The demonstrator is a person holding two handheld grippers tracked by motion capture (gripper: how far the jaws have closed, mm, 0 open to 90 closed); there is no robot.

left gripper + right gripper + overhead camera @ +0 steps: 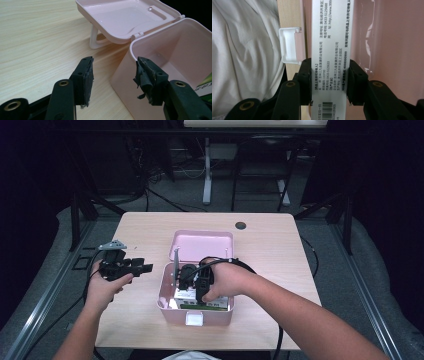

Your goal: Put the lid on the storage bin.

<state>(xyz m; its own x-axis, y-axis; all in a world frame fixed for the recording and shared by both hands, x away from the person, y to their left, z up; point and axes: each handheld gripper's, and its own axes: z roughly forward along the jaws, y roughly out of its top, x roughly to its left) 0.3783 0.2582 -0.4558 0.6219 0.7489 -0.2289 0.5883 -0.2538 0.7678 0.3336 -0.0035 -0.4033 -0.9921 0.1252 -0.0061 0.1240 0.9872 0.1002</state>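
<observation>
The box [197,315] is pale pink with a white latch [288,45]. The carton [332,50] is white with black print and a barcode. The table [145,235] has light wood grain.

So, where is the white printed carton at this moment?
In the right gripper view, the white carton is clamped between the right tool jaws inside the open pink box; the high view shows that box at table centre.

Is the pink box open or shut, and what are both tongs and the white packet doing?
Pink box: open, lid flipped back.
White packet: gripped, inside the box.
Right tongs: shut on the white packet.
Left tongs: open, empty, beside the box.
</observation>
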